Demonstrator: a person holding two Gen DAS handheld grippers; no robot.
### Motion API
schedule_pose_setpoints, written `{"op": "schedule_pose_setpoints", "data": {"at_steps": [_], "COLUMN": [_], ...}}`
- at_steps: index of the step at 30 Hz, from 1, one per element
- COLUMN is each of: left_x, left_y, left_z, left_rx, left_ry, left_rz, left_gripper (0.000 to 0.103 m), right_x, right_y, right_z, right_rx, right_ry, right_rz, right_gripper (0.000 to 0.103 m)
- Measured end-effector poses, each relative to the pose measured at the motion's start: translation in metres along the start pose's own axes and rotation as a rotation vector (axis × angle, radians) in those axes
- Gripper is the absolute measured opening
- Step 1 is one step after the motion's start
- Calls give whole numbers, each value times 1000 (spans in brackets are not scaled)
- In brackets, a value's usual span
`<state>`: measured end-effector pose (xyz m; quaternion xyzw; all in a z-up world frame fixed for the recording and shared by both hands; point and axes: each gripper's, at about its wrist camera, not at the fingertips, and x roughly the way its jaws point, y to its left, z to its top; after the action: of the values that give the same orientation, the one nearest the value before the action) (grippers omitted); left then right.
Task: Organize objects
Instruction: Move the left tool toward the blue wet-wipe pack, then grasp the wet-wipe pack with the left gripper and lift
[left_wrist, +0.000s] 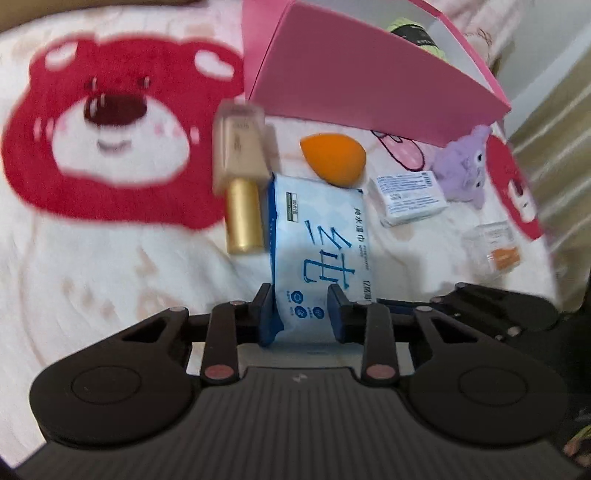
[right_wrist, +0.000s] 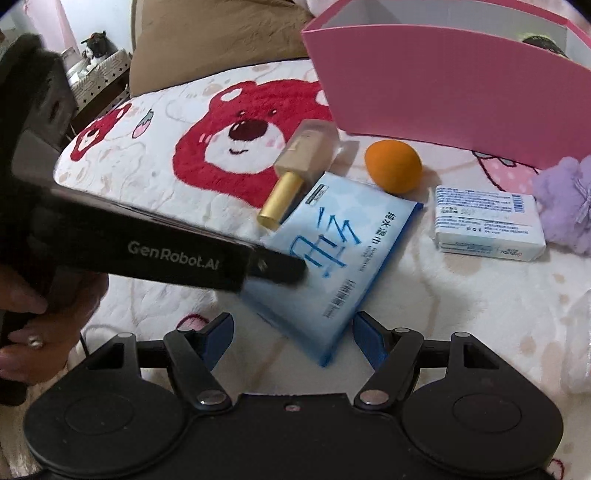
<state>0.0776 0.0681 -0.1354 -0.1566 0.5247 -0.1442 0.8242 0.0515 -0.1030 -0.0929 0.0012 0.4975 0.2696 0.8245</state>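
Blue-and-white wipes pack (left_wrist: 317, 240) sits pinched, seemingly, in the left tongs (left_wrist: 303, 314), right tongs (right_wrist: 291, 338) open and empty — soft wrapper could slip.

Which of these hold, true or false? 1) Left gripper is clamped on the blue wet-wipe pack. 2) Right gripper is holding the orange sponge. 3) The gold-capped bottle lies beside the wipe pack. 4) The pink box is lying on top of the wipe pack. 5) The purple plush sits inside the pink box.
1) True: the left gripper has its pads on the wet-wipe pack.
2) False: the right gripper is open; the orange sponge lies free on the blanket.
3) True: the gold-capped bottle lies along the pack's edge.
4) False: the pink box stands behind it.
5) False: the purple plush sits on the blanket outside the box.
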Motion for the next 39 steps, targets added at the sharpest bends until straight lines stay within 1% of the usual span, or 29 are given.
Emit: {"op": "schedule_pose_setpoints", "data": {"at_steps": [1, 2, 3, 4, 5, 7, 10, 12, 14, 16, 18, 19, 22, 23, 24, 30, 34, 38, 39], "left_x": [-1, -1, 0, 2, 4, 4, 5, 6, 6, 4, 1, 1, -3, -5, -7, -9, -22, -41, -46], "left_y": [-1, 0, 5, 9, 11, 10, 1, -2, -6, -12, -14, -12, -11, -13, -15, -28, -37, -46, -49], "left_z": [-1, -1, -1, 0, -1, -2, -6, -6, -4, -3, -3, -4, -6, -7, -8, -13, -16, -20, -18], "left_rx": [4, -14, -68, -108, -137, -134, -100, -78, -56, -15, -14, -24, -51, -44, -31, 0, 21, 27, 39], "left_ry": [-2, 3, 24, 45, 58, 54, 26, -1, -14, -13, -6, 3, 30, 29, 24, 26, 1, -45, -47], "left_rz": [-1, -20, -71, -106, -126, -113, -73, -46, -36, -28, -37, -46, -84, -88, -81, -85, -71, -71, -72], "left_gripper": [30, 30, 30, 30, 30, 29, 32, 33, 27, 25, 24, 24, 24, 24, 24, 24, 24, 24, 25], "right_x": [-1, -2, -3, -3, -4, -3, 3, 4, 6, 7, 7, 5, -4, -6, -9, -22, -32, -50, -55], "right_y": [1, 2, 3, 2, 1, -2, -6, -6, -4, 1, 10, 10, 3, 1, 0, 0, 6, 16, 18], "right_z": [0, 0, -1, -1, -1, -3, -2, -2, -4, -6, -6, -6, -7, -8, -9, -16, -17, -17, -16], "right_rx": [-9, -12, -11, -8, -3, 6, 25, 28, 23, 4, -44, -45, 0, 3, -2, -38, -77, -149, -164], "right_ry": [2, 3, 4, 5, 4, 3, 11, 3, -4, -13, -14, -20, -30, -34, -38, -49, -68, -113, -124], "right_rz": [-9, -18, -35, -48, -56, -57, -70, -73, -73, -82, -102, -100, -72, -67, -70, -78, -77, -89, -93], "right_gripper": [77, 78, 80, 83, 85, 85, 86, 89, 93, 94, 94, 94, 94, 91, 84, 81, 81, 81, 81]}}
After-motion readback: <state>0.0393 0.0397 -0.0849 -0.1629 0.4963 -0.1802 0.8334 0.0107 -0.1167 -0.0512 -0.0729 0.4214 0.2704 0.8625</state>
